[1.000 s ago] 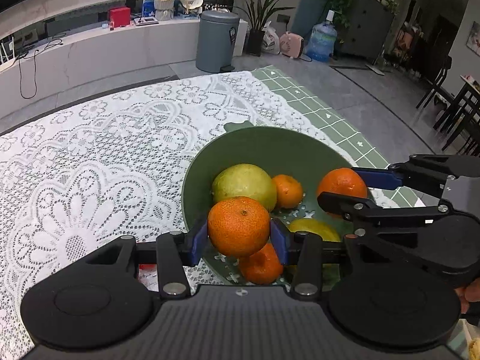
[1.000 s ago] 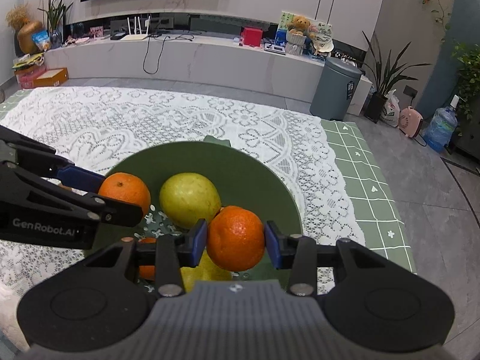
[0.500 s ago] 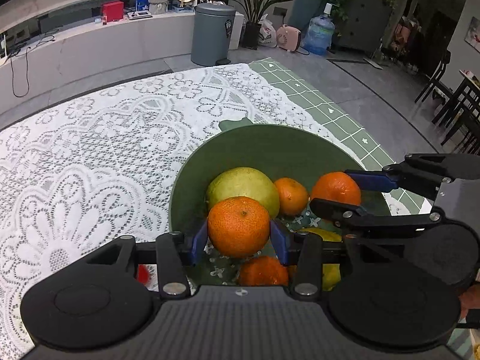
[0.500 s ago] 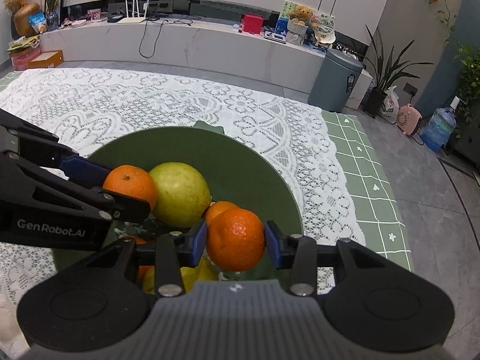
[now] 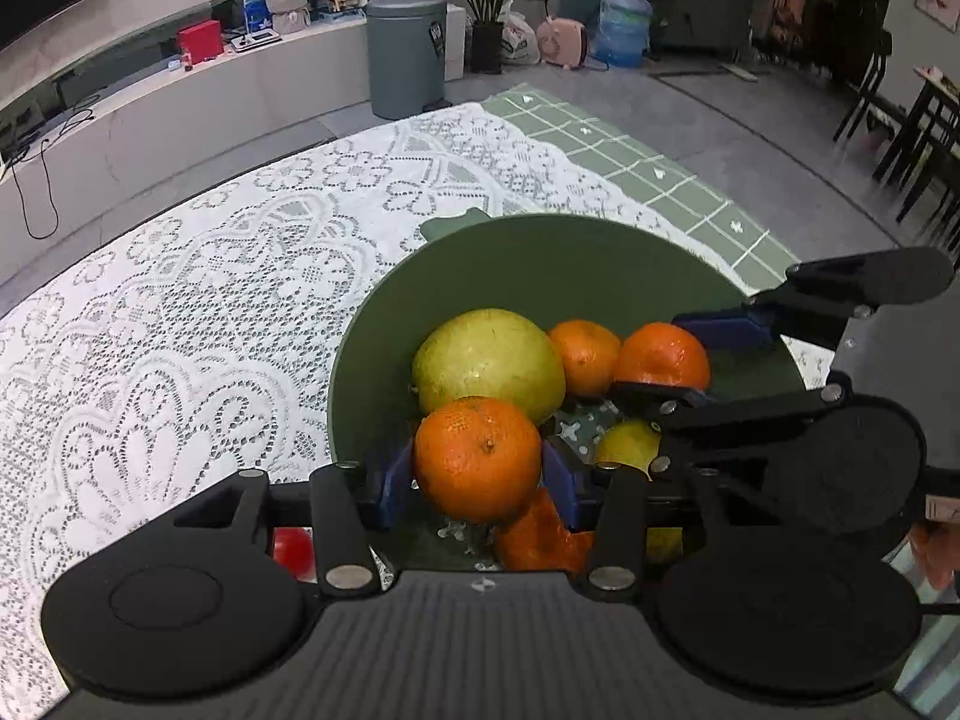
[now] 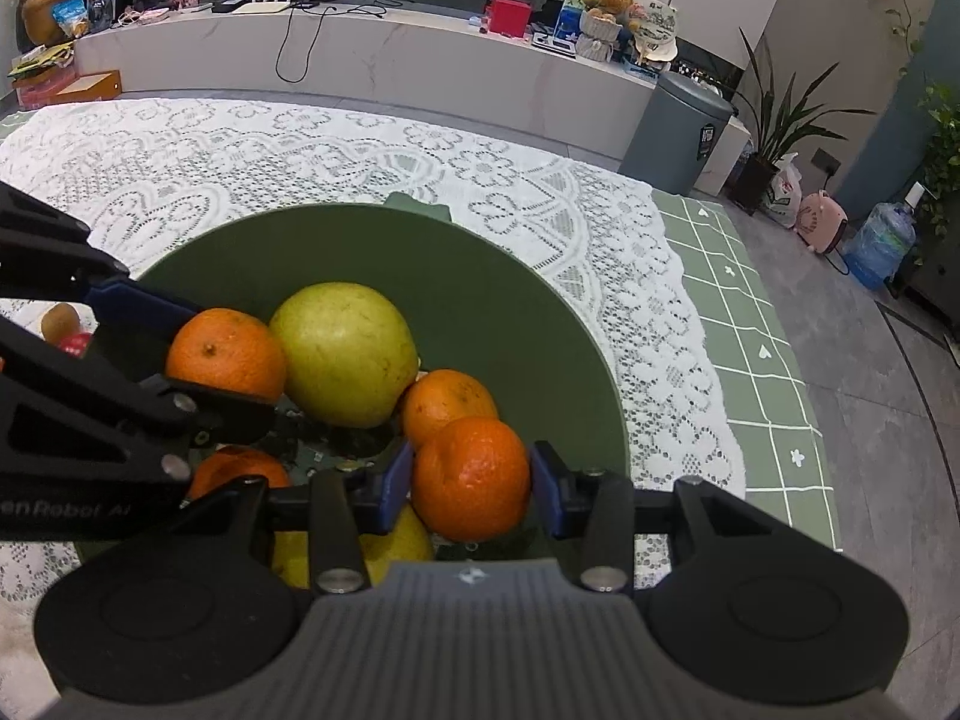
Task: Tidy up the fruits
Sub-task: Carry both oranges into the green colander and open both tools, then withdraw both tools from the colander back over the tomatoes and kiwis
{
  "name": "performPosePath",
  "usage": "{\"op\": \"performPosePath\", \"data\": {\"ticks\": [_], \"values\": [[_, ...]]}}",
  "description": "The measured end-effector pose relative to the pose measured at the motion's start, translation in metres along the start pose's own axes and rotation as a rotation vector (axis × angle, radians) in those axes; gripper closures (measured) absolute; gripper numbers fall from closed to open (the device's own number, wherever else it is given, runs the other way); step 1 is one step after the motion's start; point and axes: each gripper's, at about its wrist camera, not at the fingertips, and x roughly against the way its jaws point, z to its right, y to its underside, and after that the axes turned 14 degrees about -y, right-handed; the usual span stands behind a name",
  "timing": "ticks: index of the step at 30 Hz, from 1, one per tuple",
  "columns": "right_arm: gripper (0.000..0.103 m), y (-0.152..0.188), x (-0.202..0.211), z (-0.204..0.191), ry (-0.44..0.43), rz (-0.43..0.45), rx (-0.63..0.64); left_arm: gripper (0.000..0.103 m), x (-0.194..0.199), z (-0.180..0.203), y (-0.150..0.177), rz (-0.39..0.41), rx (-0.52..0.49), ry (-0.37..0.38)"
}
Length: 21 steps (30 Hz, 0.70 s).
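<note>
table: covered in a white lace cloth [image 5: 180, 312] over a green checked cloth [image 6: 762, 360], pretty homey looking
bowl: big green bowl [image 6: 528, 312] sitting on the lace, holds a large yellow-green fruit [image 6: 345, 354], loose oranges and something yellow underneath
left gripper [image 5: 477, 471]: over the near side of the bowl, an orange [image 5: 477, 459] between its blue pads, jaws easing apart, pads look like they're touching the peel
right gripper [image 6: 471, 483]: pinching another orange [image 6: 471, 480] just above the pile, right beside a loose one
room: long white counter [image 6: 372, 54] along the wall with a red box [image 6: 509, 14] and a teddy bear [image 6: 609, 0], grey bin [image 6: 675, 132] at its end, potted plant [image 6: 774, 120], water jug [image 6: 882, 246] on the grey floor
</note>
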Motion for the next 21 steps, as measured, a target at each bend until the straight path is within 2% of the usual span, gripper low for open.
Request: {"op": "performPosePath", "data": {"ticks": [4,10,14,21], "values": [[0.062,-0.001,0.001,0.001,0.003,-0.001,0.0,0.045,0.0,-0.002,0.001,0.001,0.016,0.001],[0.05,-0.002,0.008,-0.002,0.034,0.015,0.016,0.043,0.005,-0.005,0.001,0.001,0.044,0.019],[0.045,-0.004,0.016,-0.002,0.035,0.034,0.01,0.039,0.013,-0.007,0.001,0.015,0.058,0.008],[0.037,-0.003,0.036,-0.006,0.041,0.097,-0.023,0.039,0.032,-0.013,0.0,0.049,0.096,0.006]]}}
